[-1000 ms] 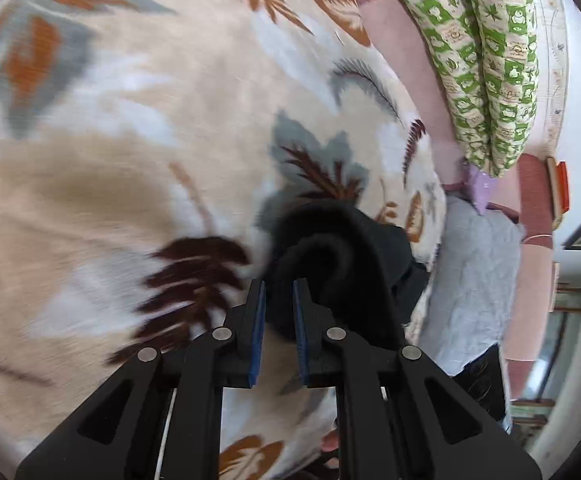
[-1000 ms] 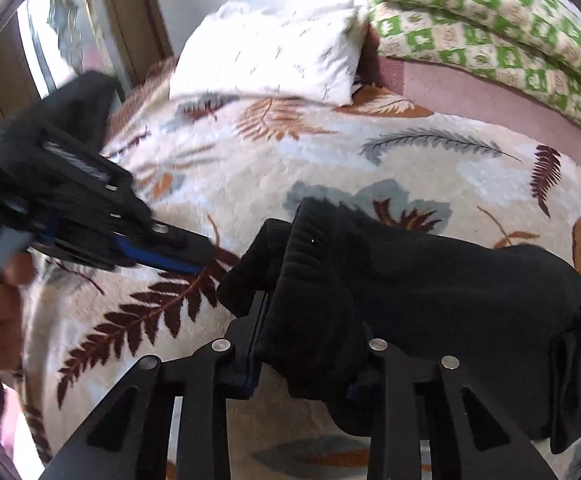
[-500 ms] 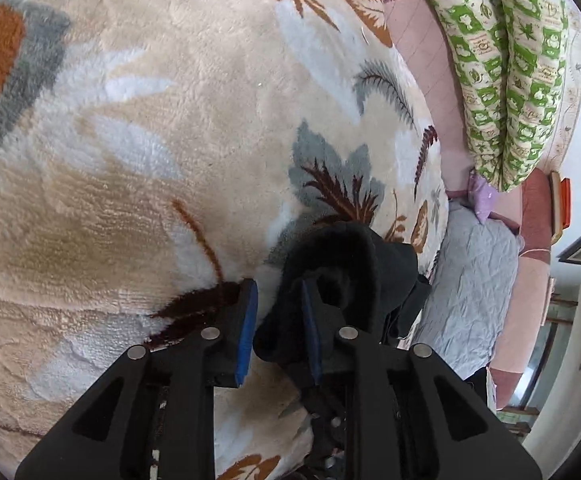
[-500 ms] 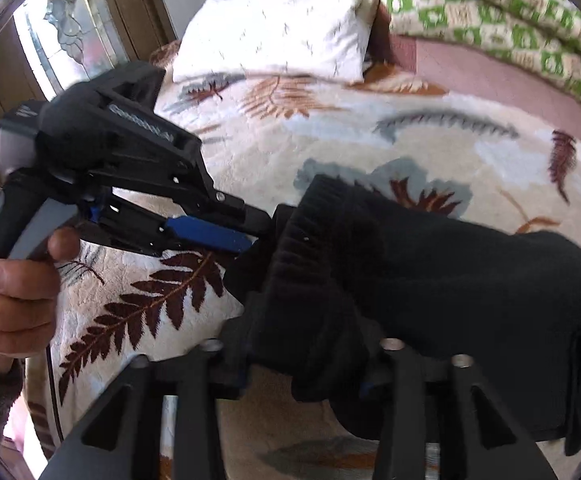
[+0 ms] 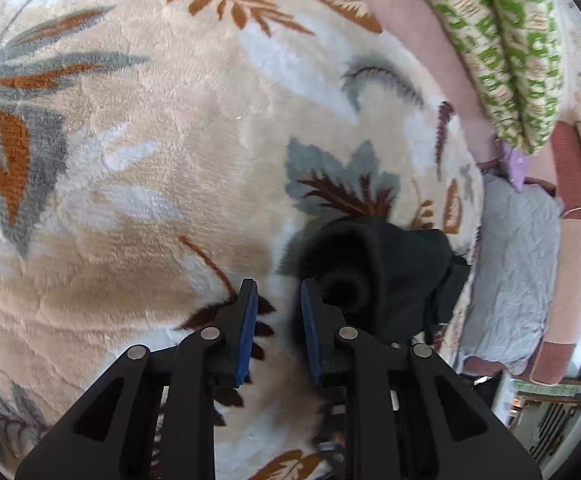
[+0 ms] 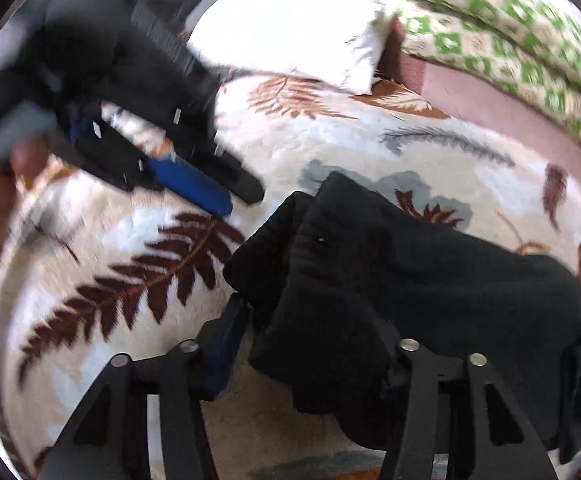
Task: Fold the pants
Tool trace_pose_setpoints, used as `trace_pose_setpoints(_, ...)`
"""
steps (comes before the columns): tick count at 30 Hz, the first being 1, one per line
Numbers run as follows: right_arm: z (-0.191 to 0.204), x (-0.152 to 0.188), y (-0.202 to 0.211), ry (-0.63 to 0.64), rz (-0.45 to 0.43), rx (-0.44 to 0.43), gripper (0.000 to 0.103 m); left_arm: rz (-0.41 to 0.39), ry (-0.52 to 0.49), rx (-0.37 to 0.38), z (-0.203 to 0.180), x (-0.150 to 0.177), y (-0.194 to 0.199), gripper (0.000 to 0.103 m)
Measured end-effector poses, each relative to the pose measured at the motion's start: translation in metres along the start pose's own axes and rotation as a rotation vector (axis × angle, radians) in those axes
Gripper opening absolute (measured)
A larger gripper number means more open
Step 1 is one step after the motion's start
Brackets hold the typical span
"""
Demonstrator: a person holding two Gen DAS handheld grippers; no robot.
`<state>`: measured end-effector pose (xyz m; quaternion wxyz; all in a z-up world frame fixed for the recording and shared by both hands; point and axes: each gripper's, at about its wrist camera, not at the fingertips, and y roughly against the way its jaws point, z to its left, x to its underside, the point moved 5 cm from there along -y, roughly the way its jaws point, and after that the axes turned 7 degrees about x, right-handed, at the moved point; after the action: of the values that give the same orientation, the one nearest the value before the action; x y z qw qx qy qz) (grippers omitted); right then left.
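Left wrist view: the left gripper has its fingers spread with nothing between them, and the black pants sit bunched on the bed just past the right fingertip.

Right wrist view: the right gripper is pinching the pants' thick end, and the rest trails off to the right. Only this view shows that grip, so the right hand looks nearer.

The pants were seen as matt black knitted cloth with a ribbed cuff. The blanket was shown as plush, fuzzy fleece. The left hand-held gripper was made of matt black plastic, with blue pads and shiny metal pins.
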<state>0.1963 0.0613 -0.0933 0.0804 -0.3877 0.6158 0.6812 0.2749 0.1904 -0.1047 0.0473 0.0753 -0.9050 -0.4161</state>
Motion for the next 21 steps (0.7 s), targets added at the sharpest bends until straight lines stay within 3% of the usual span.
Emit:
trace_pose_setpoints(2,-0.009,-0.001,0.004,-0.026,-0.016,-0.017,0.038,0.005,-0.009,-0.008,0.002,-0.001,-0.002,0.020)
trace_pose_setpoints(5,-0.013,-0.002,0.010,-0.050,-0.033,-0.034,0.036,0.032,-0.002,0.089,-0.004,-0.001,-0.006,0.020)
trace_pose_setpoints(9,-0.013,0.001,0.011,-0.066,-0.032,-0.049,0.036,0.030,-0.003,0.148,-0.008,-0.003,-0.010,0.020)
trace_pose_setpoints(16,-0.012,0.002,0.010,-0.076,-0.028,-0.065,0.036,0.089,0.220,0.468,0.015,-0.002,-0.023,0.022)
trace_pose_setpoints(21,-0.012,0.002,0.008,-0.085,-0.027,-0.072,0.036,0.078,0.254,0.544,0.014,0.000,-0.025,0.022)
